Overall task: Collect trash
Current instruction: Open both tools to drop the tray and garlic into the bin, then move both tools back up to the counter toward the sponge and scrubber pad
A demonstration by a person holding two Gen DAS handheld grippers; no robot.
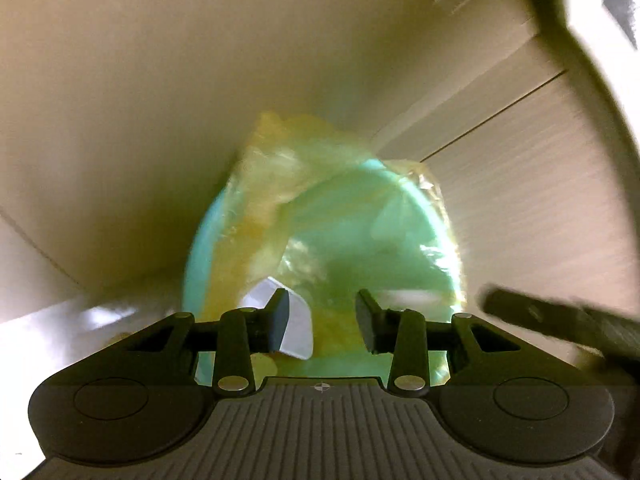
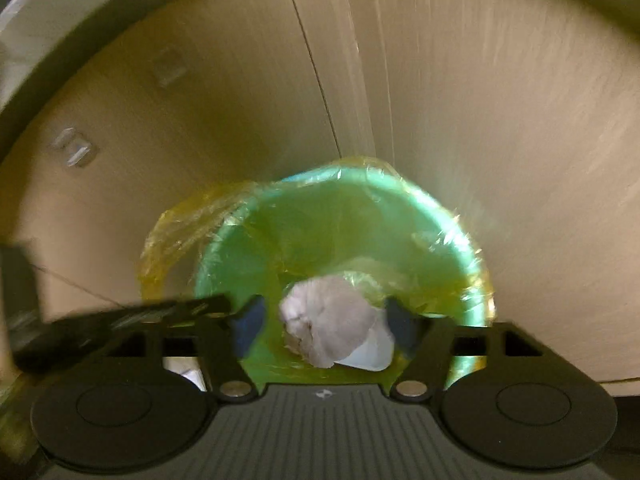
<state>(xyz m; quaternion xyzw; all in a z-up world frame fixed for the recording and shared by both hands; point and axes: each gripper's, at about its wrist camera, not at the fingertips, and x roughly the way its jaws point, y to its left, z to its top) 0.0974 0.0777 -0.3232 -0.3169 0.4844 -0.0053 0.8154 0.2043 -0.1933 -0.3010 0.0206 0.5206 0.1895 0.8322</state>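
Two grippers hang over one round turquoise plastic bin (image 2: 440, 220), which is lined with a thin, crinkled yellow transparent bag (image 2: 168, 236) and stands on a pale beige tiled floor (image 2: 520, 120). In the right wrist view the right gripper (image 2: 326, 326) points steeply down into the bin's mouth with its jaws spread wide. A crumpled wad of white tissue paper (image 2: 320, 320) sits in the gap between them, yet neither pad appears to press on it, so it looks released or about to drop – blur hides whether it is falling or already resting on the liner. A flatter white scrap (image 2: 370, 354) lies just beside the wad, lower in the bin.

The left gripper (image 1: 322, 320) is also open and holds nothing. A small folded piece of white paper (image 1: 296, 328) shows just past its left finger, apparently lying in the bin beneath it; the frame is too smeared to say whether they touch. A dark blurred bar at the right edge is probably part of the other gripper.

Judging from this, the drop is the step in hand. The risks are modest – the two grippers are close and could knock together over the bin, a finger could snag the loose liner and drag it off the rim, and the light wad could cling to a pad and be carried out.
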